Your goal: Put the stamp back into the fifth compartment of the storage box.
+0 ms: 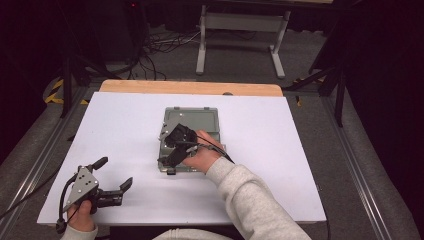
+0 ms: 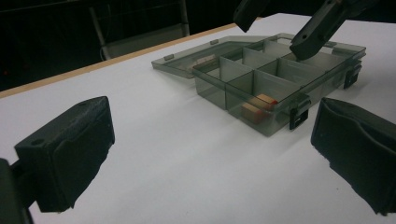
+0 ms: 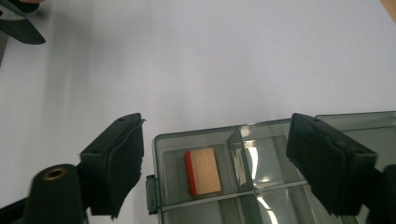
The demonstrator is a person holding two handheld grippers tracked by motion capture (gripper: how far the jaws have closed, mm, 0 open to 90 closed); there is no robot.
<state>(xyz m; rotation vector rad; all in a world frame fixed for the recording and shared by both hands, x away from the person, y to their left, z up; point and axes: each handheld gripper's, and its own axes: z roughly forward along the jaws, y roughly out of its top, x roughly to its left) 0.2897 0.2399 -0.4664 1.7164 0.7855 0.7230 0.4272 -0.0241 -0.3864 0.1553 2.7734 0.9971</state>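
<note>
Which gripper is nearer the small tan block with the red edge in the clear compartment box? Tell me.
Right. The right gripper hovers open over the small tan block with the red edge in the clear compartment box; the left gripper sits open on the table, well off to the box's left.

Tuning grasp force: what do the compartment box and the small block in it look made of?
Compartment box: looks like smoky translucent plastic, glossy; dividers show through the walls and the floor throws glare. Latches look like opaque dark plastic.
Small block: matte tan face, maybe wood or cork, with a red edge; the material stays uncertain.
</note>
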